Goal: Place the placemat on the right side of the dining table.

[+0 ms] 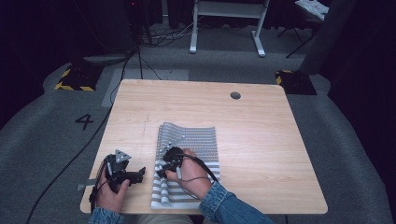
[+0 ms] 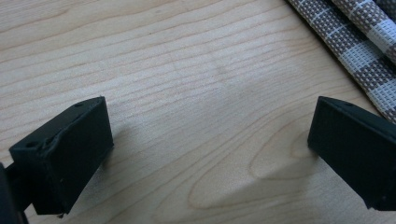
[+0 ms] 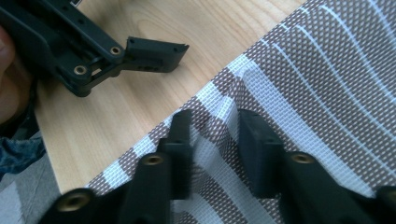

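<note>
The mat (image 1: 189,156) lay at the table's (image 1: 261,140) six o'clock. The right gripper (image 3: 215,140) pinched a ridge at its edge; the left gripper (image 2: 210,154) gaped empty beside it. Next, probably, lifting to fold.

I see a coarse woven cloth mat (image 3: 299,79), a smooth matt wood counter (image 1: 261,126), and matt black plastic jaws.

high: overhead, facing forward | gripper views: close, sharing mat (image 3: 327,70)
</note>
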`<act>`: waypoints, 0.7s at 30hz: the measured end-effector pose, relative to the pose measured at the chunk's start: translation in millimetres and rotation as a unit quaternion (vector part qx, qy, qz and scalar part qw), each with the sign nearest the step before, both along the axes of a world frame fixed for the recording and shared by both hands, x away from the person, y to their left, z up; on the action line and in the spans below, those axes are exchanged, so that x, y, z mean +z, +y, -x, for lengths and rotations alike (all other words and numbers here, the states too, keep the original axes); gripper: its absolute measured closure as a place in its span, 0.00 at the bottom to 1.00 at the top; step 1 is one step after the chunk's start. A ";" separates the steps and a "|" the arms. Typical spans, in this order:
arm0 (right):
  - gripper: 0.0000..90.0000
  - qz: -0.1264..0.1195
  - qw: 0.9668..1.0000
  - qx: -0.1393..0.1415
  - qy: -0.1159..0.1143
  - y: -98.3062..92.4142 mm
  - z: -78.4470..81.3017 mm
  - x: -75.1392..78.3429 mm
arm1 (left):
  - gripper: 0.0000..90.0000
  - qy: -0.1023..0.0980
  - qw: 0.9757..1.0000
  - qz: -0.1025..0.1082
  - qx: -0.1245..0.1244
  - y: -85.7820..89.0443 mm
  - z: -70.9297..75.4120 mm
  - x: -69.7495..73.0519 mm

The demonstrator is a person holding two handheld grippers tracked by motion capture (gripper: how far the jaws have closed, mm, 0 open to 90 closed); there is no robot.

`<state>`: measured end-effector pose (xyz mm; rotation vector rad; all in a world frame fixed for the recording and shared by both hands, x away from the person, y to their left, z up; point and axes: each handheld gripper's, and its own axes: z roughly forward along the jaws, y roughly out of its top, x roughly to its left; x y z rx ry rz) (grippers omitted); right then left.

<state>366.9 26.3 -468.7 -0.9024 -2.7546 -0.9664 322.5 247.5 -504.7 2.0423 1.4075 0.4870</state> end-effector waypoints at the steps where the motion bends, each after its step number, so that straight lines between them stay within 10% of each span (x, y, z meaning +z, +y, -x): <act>1: 0.84 0.000 1.000 0.004 0.002 -0.2 -0.1 0.7 | 0.00 0.000 1.000 0.000 0.000 0.0 0.0 0.0; 21: 0.97 -0.016 0.997 0.004 -0.079 -52.6 5.7 73.6 | 0.00 0.001 1.000 0.000 -0.003 -0.3 -1.0 -0.2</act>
